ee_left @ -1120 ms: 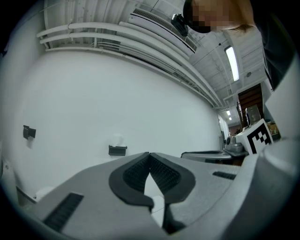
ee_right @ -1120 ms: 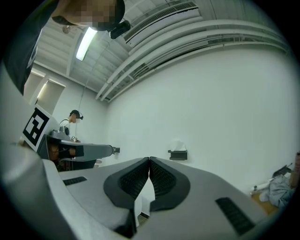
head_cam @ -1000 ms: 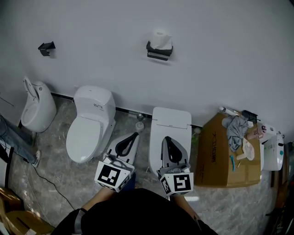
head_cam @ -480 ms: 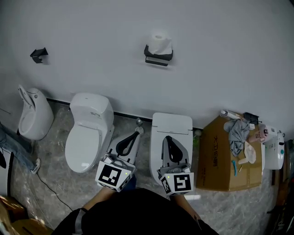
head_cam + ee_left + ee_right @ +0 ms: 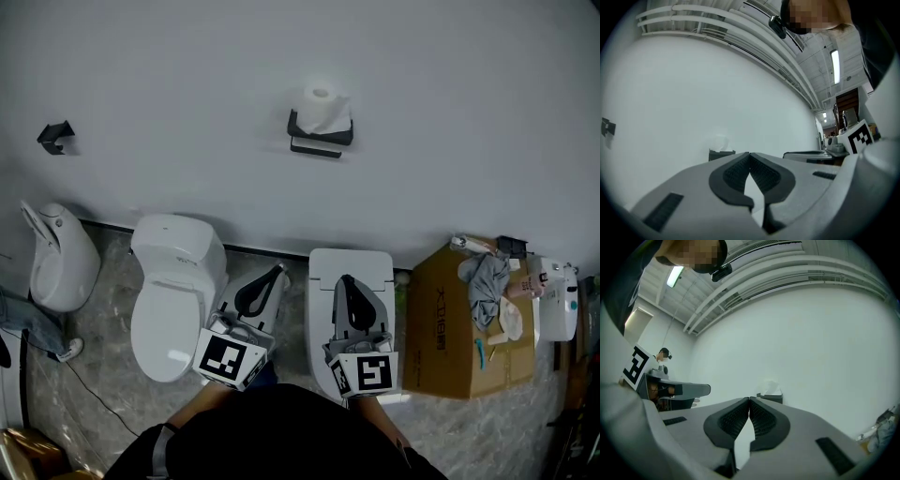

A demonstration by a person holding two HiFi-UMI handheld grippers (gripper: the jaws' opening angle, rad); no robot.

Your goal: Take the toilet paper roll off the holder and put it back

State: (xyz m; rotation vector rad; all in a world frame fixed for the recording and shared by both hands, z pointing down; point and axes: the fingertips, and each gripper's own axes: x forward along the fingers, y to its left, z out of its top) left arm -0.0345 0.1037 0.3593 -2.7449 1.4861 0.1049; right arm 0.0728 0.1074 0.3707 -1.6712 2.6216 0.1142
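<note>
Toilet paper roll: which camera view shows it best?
Head view: the toilet paper roll stands clear and sharp, upright on its black holder. Both gripper views show it only as a small, pale blur above the holder.

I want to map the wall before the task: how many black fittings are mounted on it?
2. The black holder carrying the toilet paper roll is near the middle of the wall; a smaller black bracket, seemingly bare, is far to its left. None appears hidden.
</note>
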